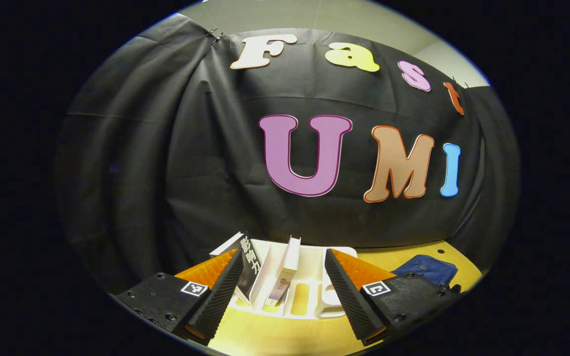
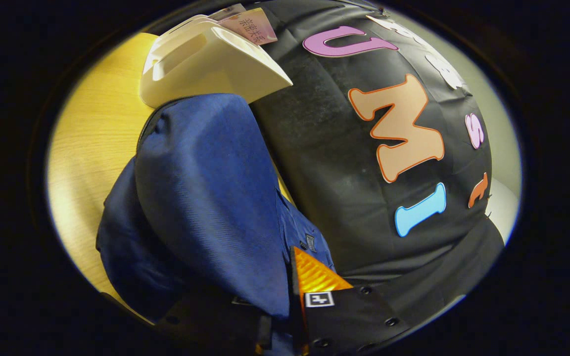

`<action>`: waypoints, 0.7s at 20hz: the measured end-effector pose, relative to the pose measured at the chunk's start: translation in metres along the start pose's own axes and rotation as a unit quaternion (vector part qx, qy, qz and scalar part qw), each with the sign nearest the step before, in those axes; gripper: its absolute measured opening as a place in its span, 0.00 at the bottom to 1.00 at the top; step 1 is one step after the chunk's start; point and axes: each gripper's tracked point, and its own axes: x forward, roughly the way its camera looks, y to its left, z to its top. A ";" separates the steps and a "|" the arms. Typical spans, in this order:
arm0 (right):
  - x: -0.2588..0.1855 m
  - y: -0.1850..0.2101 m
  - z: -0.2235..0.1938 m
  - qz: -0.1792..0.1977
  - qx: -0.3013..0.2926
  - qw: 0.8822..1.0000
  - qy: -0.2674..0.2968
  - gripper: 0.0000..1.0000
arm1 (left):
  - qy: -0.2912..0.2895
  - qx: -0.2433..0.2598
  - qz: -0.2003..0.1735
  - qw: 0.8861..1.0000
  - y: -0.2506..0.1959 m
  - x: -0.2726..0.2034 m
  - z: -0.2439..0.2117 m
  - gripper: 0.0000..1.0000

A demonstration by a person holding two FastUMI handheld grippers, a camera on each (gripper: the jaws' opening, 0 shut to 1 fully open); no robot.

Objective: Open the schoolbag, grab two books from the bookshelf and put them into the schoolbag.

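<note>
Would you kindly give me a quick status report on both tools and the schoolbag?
Left tool open, facing books in white bookshelf. Right tool pinching blue schoolbag fabric, flap lifted. Nothing blocking the books.

There are two books: a dark book (image 1: pixel 248 267) at 7 o'clock and a white book (image 1: pixel 285 277) beside it. There is one white bookshelf (image 1: pixel 309 291), one blue schoolbag (image 1: pixel 428 269) at 4 o'clock, and one table (image 1: pixel 285 336).

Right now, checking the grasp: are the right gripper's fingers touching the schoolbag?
Touching: the right gripper view shows the schoolbag's blue fabric pinched between the right gripper's fingers.
</note>
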 end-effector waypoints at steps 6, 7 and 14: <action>0.003 -0.004 -0.002 0.034 0.050 0.998 0.031 0.14 | 0.032 -0.006 -0.003 0.999 0.009 0.030 -0.011 0.97; 0.002 -0.004 -0.002 0.041 0.057 0.997 0.037 0.14 | 0.040 0.003 -0.003 0.999 0.010 0.037 -0.013 0.96; 0.004 -0.030 0.007 0.041 0.102 0.993 0.053 0.09 | 0.088 0.052 -0.063 0.993 -0.016 0.092 -0.013 0.96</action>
